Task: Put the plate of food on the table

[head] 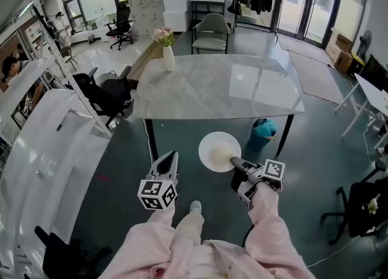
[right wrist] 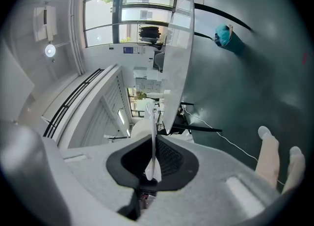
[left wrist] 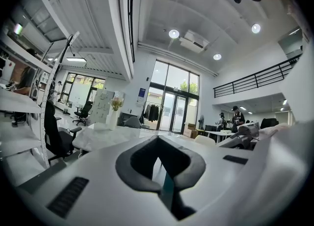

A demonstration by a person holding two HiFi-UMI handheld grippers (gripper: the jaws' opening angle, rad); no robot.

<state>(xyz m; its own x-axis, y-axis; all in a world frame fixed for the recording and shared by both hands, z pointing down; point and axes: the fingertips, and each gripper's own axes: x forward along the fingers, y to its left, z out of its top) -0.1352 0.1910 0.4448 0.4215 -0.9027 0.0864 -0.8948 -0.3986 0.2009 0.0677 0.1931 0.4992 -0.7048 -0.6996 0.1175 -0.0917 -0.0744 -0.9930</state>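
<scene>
White and round, the plate is clenched by its near rim in the right gripper. In the right gripper view it shows edge-on as a thin blade between the two dark fingers, which press on it from either side. A pale creamy patch lies in its hollow, too blurred to name. The plate reaches out beyond the fingertips and hangs over the dark floor, short of the marble worktop, which lies ahead of both pairs of fingers and apart from them. The left gripper is held just left of the plate without touching it. Its fingers are drawn together with nothing between them. Well beyond the left fingers, near the worktop's far left corner, stands a white vase of flowers.
</scene>
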